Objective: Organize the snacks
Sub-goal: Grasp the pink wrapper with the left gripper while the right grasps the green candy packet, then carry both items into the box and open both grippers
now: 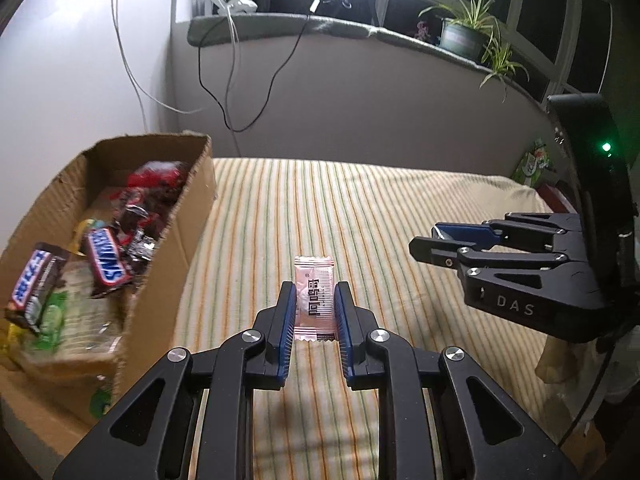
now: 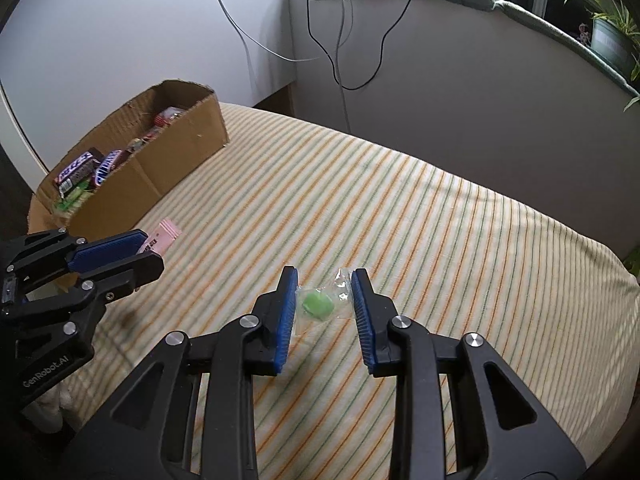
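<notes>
A small pink sachet (image 1: 314, 270) with dark print is pinched between the blue pads of my left gripper (image 1: 315, 292), which is shut on it above the striped cloth. From the right wrist view the same sachet (image 2: 166, 234) sticks out of the left gripper (image 2: 154, 250). My right gripper (image 2: 324, 276) is shut on a green candy (image 2: 317, 306) in a clear wrapper, also off the cloth. The right gripper (image 1: 430, 240) shows at the right of the left wrist view. A cardboard box (image 1: 188, 220) at the left holds several snack bars (image 1: 106, 262).
The striped cloth (image 1: 360, 208) covers the surface, which ends at a grey wall behind. Cables (image 1: 224, 92) hang down the wall near the box (image 2: 160, 164). A potted plant (image 1: 464, 36) stands on the sill, and a green packet (image 1: 534, 162) lies at the far right edge.
</notes>
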The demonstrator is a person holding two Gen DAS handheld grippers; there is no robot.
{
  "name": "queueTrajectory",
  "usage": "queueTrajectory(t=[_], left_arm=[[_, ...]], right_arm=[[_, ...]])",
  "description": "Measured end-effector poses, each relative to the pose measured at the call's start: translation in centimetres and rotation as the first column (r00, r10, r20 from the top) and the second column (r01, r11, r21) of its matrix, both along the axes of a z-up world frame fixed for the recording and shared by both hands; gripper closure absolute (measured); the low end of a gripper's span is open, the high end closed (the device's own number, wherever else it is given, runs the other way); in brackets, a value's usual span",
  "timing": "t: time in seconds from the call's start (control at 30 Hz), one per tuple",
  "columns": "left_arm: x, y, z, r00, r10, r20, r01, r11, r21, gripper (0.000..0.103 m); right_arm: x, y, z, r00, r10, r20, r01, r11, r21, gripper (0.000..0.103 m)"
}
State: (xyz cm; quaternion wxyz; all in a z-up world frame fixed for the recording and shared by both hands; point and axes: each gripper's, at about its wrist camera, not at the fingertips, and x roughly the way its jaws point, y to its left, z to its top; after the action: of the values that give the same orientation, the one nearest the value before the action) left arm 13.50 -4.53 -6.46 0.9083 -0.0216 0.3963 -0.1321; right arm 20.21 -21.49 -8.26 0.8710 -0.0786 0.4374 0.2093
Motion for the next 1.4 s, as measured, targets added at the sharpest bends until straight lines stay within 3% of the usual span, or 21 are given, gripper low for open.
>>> queueTrajectory(t=[0.8,1.4], left_arm=[[-3.8,7.3,4.1,0.988,0.108,0.113,-0.102,0.993,-0.054,0.085],[-4.4,14.5,3.6,0.964,0.242,0.110,-0.235,0.970,-0.067,0.085]], right_arm=[[-2.3,8.1,4.2,0.991,0.113,0.072,-0.114,0.993,0.014,0.074],[-1.6,16.6,6.0,0.969,0.227,0.094,-0.232,0.971,0.054,0.074]])
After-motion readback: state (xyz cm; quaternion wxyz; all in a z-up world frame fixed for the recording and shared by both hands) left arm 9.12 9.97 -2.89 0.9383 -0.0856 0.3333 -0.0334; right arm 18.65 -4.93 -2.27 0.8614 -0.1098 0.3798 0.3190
